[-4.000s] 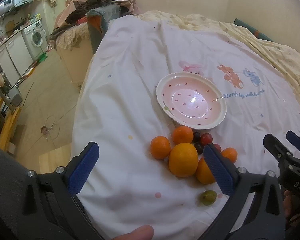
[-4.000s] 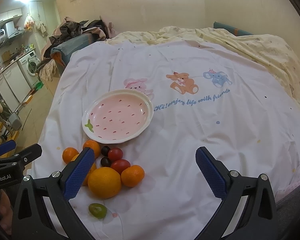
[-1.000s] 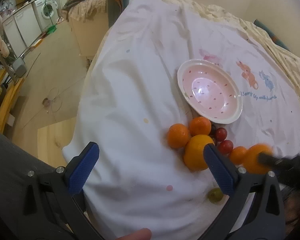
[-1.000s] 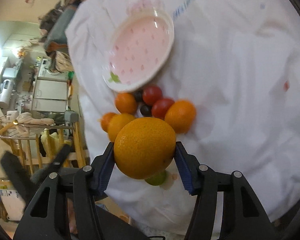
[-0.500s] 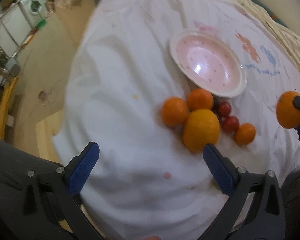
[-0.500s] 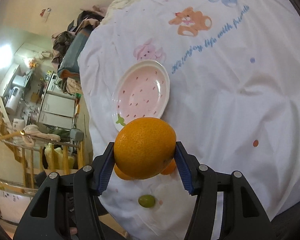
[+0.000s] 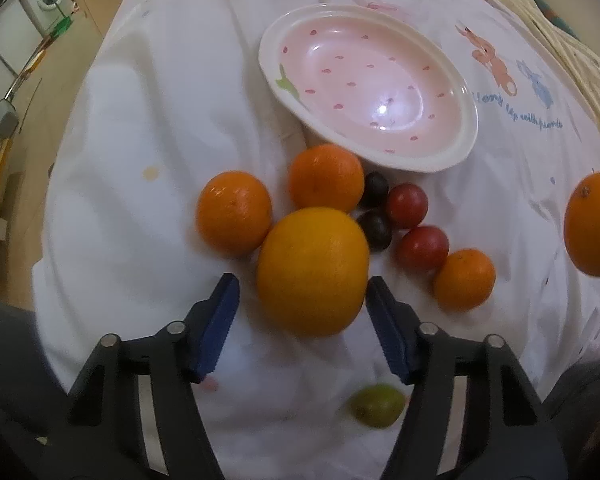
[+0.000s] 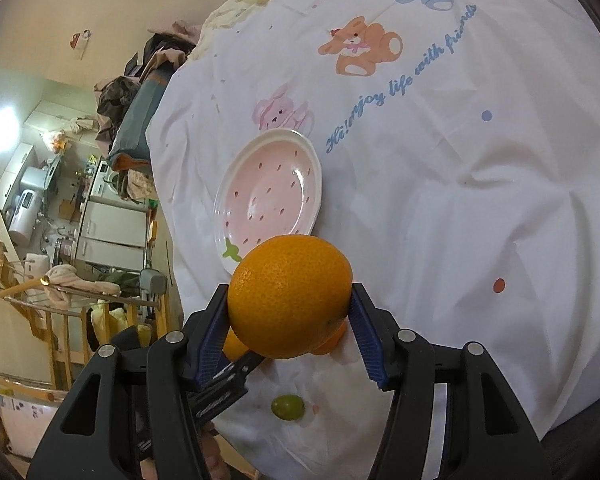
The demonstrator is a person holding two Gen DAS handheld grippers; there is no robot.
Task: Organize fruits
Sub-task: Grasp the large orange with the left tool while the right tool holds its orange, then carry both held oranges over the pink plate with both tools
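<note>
The right gripper [image 8: 288, 312] is clenched on an orange [image 8: 290, 296], held in the air above the sheet [image 8: 480, 200], near the pink plate [image 8: 270, 196]. The left gripper [image 7: 302, 304] is released, its jaws flanking a big orange [image 7: 312, 270] in the fruit cluster beside the plate [image 7: 364, 32]; contact isn't clear. A green fruit [image 7: 376, 406] lies apart.

- The pink plate [image 7: 470, 136] is bare inside; nothing is seen above it.
- Its near rim is crowded by small oranges [image 7: 326, 178] and tomatoes [image 7: 406, 205].
</note>
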